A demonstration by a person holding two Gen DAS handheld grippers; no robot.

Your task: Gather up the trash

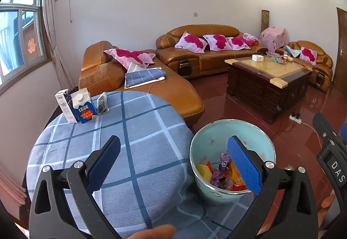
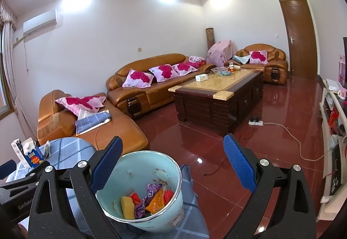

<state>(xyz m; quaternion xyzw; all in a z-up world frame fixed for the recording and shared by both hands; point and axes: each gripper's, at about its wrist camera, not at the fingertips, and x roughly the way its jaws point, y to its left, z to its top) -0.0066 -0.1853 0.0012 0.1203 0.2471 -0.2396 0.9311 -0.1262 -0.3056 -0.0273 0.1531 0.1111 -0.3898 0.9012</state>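
Note:
A light blue bin (image 1: 233, 158) stands at the right edge of the round table (image 1: 141, 130) with the checked grey-blue cloth; it holds several wrappers and a yellow piece (image 1: 205, 174). It also shows in the right wrist view (image 2: 143, 189). At the table's far left stand a white carton (image 1: 65, 105), a blue carton (image 1: 83, 105) and a small foil packet (image 1: 102, 103). My left gripper (image 1: 173, 163) is open and empty above the table, its right finger over the bin. My right gripper (image 2: 172, 165) is open and empty above the bin.
An orange leather sofa (image 1: 138, 78) stands close behind the table. A dark wooden coffee table (image 2: 219, 96) stands on the red tiled floor, with a power strip and cable (image 2: 256, 123) beside it. A white shelf unit (image 2: 331, 130) lines the right wall.

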